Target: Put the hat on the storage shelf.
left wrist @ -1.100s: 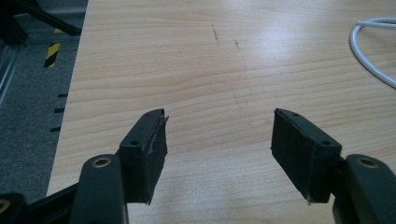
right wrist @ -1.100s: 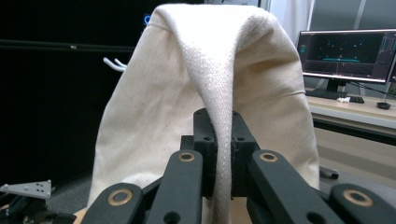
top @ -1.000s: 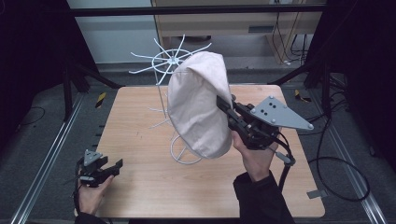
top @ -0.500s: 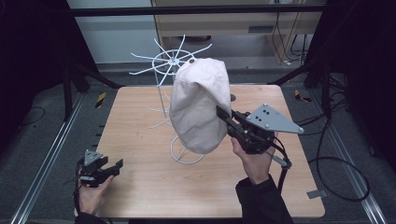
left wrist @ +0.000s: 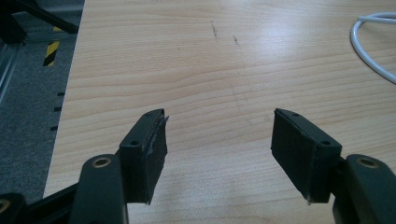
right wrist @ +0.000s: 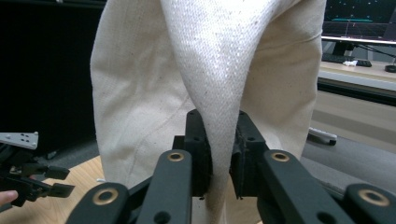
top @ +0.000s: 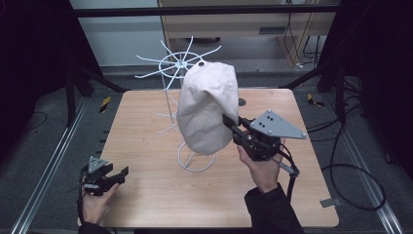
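A cream cloth cap (top: pixel 207 107) hangs over a white wire rack (top: pixel 178 64) standing on the wooden table (top: pixel 146 195). My right gripper (top: pixel 229 121) is shut on the cap's right edge, and a fold of cream cloth (right wrist: pixel 219 93) is pinched between its jaws. The rack's round wire base (top: pixel 195 163) rests on the table under the cap. My left gripper (top: pixel 119 171) sits low at the table's front left corner, open, with bare wood between its pads (left wrist: pixel 149 149). A curve of the white base (left wrist: pixel 373 51) shows at the upper right of the left gripper view.
Metal rails run along the floor on both sides of the table. A black and yellow striped marker (top: pixel 105 103) lies on the floor at the back left. Cables (top: pixel 350 180) trail on the floor at the right. A desk with a keyboard (right wrist: pixel 345 58) stands beyond the cap.
My right gripper has moved left and slightly down with the cap, bringing the cap lower over the rack. The left gripper has stayed in place.
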### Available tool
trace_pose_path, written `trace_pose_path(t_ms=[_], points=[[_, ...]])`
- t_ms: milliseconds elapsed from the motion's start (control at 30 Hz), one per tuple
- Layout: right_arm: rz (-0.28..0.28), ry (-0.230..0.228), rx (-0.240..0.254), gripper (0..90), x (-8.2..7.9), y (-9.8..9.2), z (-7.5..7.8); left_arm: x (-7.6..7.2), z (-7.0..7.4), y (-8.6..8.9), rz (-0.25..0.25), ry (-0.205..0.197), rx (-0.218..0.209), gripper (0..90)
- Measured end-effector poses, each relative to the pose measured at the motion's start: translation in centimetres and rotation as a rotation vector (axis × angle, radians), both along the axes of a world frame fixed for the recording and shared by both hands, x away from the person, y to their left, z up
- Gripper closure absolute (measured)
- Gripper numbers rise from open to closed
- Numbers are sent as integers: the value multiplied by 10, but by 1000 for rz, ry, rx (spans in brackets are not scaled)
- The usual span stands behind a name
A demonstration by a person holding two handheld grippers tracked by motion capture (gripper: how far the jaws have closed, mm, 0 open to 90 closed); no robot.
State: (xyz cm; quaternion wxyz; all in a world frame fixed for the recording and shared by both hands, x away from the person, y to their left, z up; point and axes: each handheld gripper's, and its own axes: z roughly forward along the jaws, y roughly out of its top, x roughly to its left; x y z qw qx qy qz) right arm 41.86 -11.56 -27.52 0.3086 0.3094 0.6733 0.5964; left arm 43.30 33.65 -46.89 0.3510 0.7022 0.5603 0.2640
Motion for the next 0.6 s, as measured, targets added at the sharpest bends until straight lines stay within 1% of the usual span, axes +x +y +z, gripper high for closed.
trace_pose_path(t_ms=[167, 300, 333, 367, 400, 433, 467, 500, 533, 567, 600], points=[[-16, -6, -6, 707, 1, 0, -1, 0, 0, 0, 0, 1, 0, 357], [-32, -13, -11, 614, 1, -1, -2, 0, 0, 0, -1, 1, -1, 356], [-37, -12, -8, 565, -1, -2, -3, 0, 0, 0, -1, 4, 0, 354], [-37, -12, -8, 565, -1, -2, -3, 0, 0, 0, -1, 4, 0, 354], [-41, -20, 0, 516, -2, -4, -4, 0, 0, 0, -2, 4, 0, 354], [-41, -20, 0, 516, -2, -4, -4, 0, 0, 0, -2, 4, 0, 354], [-38, -13, 4, 473, -5, -6, -6, 0, 0, 0, -2, 4, 0, 354], [-38, -13, 4, 473, -5, -6, -6, 0, 0, 0, -1, 4, 0, 354], [-37, -13, 0, 433, -7, -8, -8, 0, 0, 0, -2, 4, 1, 354], [-37, -13, 0, 433, -7, -8, -8, 0, 0, 0, -2, 4, 1, 354], [-37, -10, 2, 414, -8, -9, -9, 0, 0, 0, -1, 4, 1, 354]])
